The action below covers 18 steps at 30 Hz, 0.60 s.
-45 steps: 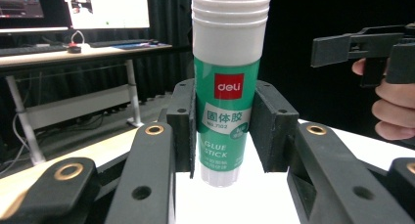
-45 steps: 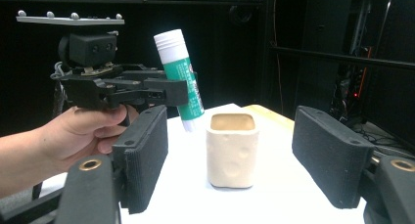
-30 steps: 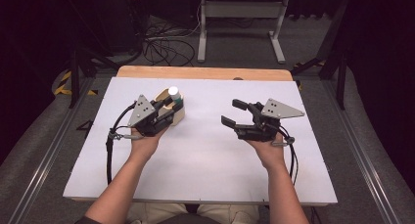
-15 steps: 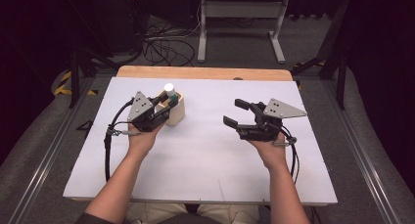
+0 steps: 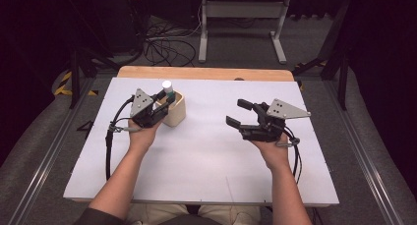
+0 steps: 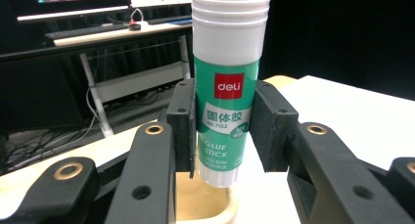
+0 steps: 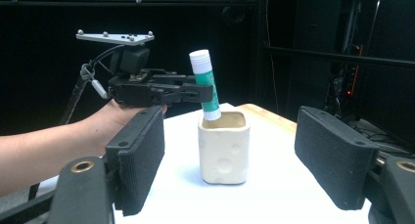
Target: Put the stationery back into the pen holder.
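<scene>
A green and white glue stick (image 6: pixel 227 87) with a white cap (image 5: pixel 167 86) is clamped between the pads of my left gripper (image 6: pixel 227 111). It hangs slightly tilted, its lower end just inside the mouth of a cream dimpled cup (image 7: pixel 224 150). In the high view the left gripper (image 5: pixel 164 101) is at the left of the white table, over the cup (image 5: pixel 177 114). My right gripper (image 5: pixel 237 113) hovers at the right, open with nothing between its jaws. The right gripper view looks across at the cup, the glue stick (image 7: pixel 205 82) and the left gripper (image 7: pixel 205 94).
The white tabletop (image 5: pixel 196 156) has a wooden strip (image 5: pixel 206 73) along its far edge. Behind the table are a metal stand (image 5: pixel 241 28) and loose cables (image 5: pixel 162 43) on the floor. A cable (image 5: pixel 109 146) trails from the left gripper.
My left hand has carried the glue stick a little to the left and down, over the cup. The right hand has stayed where it was.
</scene>
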Each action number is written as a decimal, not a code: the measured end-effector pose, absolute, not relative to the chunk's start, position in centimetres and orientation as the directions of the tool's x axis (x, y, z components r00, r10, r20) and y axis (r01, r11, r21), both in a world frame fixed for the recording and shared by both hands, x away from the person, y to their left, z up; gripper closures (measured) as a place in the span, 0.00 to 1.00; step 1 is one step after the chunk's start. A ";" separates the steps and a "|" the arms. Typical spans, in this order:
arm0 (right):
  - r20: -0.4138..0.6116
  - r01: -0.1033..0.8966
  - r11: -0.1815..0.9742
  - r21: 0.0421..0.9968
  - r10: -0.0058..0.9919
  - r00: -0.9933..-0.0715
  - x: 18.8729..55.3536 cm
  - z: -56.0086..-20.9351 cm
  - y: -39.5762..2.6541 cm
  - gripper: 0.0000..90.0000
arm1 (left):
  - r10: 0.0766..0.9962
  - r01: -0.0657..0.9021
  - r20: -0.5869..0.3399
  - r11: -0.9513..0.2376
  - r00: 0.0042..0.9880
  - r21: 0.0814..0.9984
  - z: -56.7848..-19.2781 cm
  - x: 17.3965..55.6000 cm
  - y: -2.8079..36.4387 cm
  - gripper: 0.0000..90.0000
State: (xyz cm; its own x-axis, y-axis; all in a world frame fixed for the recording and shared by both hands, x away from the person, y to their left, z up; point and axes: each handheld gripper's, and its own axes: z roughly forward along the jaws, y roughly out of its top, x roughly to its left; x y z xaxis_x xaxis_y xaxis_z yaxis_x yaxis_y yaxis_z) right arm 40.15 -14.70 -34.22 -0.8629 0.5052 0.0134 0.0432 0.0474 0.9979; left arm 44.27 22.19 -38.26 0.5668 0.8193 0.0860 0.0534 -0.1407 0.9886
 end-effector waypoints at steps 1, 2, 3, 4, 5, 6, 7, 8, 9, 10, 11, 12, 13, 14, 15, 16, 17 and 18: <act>0.014 0.044 0.047 0.998 0.506 -0.863 40.1 -34.2 -14.7 0.31 | 0.823 0.057 0.082 -0.137 0.563 0.989 -38.3 44.4 22.2 0.73; 0.015 0.044 0.046 0.998 0.507 -0.862 40.1 -34.2 -14.8 0.31 | 0.824 0.059 0.083 -0.139 0.560 0.989 -38.4 44.5 22.2 0.73; 0.015 0.044 0.046 0.998 0.507 -0.862 40.1 -34.2 -14.8 0.31 | 0.827 0.060 0.086 -0.143 0.556 0.988 -38.5 44.6 22.2 0.73; 0.014 0.042 0.044 0.998 0.506 -0.862 40.1 -34.2 -14.8 0.31 | 0.830 0.061 0.086 -0.143 0.552 0.988 -38.6 44.8 22.3 0.73; 0.014 0.042 0.044 0.998 0.506 -0.862 40.1 -34.2 -14.8 0.31 | 0.833 0.065 0.083 -0.141 0.548 0.988 -38.7 44.9 22.3 0.73; 0.013 0.041 0.044 0.998 0.508 -0.861 40.1 -34.2 -14.9 0.31 | 0.835 0.067 0.083 -0.142 0.543 0.988 -38.7 45.0 22.3 0.73; 0.014 0.042 0.043 0.998 0.508 -0.861 40.1 -34.2 -14.9 0.31 | 0.838 0.073 0.079 -0.141 0.541 0.987 -38.8 45.2 22.3 0.73; 0.016 0.044 0.043 0.998 0.509 -0.860 40.1 -34.2 -15.0 0.31 | 0.839 0.075 0.083 -0.146 0.538 0.986 -38.9 45.3 22.4 0.73; 0.016 0.044 0.043 0.998 0.509 -0.860 40.1 -34.2 -15.0 0.31 | 0.842 0.081 0.078 -0.142 0.533 0.987 -39.0 45.4 22.4 0.73; 0.016 0.043 0.042 0.998 0.510 -0.860 40.1 -34.1 -15.0 0.31 | 0.844 0.083 0.077 -0.142 0.531 0.986 -39.1 45.5 22.4 0.73; 0.016 0.043 0.041 0.998 0.510 -0.860 40.1 -34.1 -15.0 0.31 | 0.845 0.084 0.083 -0.150 0.529 0.985 -39.2 45.6 22.4 0.73; 0.016 0.043 0.041 0.998 0.510 -0.860 40.1 -34.1 -15.1 0.31 | 0.845 0.084 0.082 -0.149 0.529 0.985 -39.3 45.7 22.4 0.73; 0.015 0.042 0.041 0.998 0.511 -0.860 40.1 -34.1 -15.1 0.31 | 0.847 0.088 0.078 -0.145 0.526 0.985 -39.3 45.8 22.4 0.73; 0.015 0.041 0.040 0.998 0.511 -0.860 40.1 -34.1 -15.1 0.31 | 0.847 0.089 0.080 -0.148 0.525 0.985 -39.4 45.9 22.4 0.73; 0.017 0.042 0.038 0.998 0.511 -0.859 40.1 -34.1 -15.2 0.31 | 0.849 0.093 0.075 -0.144 0.523 0.985 -39.5 45.9 22.4 0.73; 0.017 0.042 0.038 0.998 0.511 -0.859 40.1 -34.1 -15.2 0.31 | 0.849 0.096 0.077 -0.148 0.523 0.984 -39.6 46.0 22.4 0.73; 0.017 0.042 0.038 0.998 0.512 -0.859 40.1 -34.1 -15.2 0.31 | 0.849 0.098 0.081 -0.154 0.522 0.983 -39.6 46.1 22.4 0.73; 0.017 0.043 0.039 0.998 0.512 -0.859 40.1 -34.2 -15.2 0.31 | 0.850 0.102 0.079 -0.154 0.521 0.983 -39.7 46.2 22.4 0.73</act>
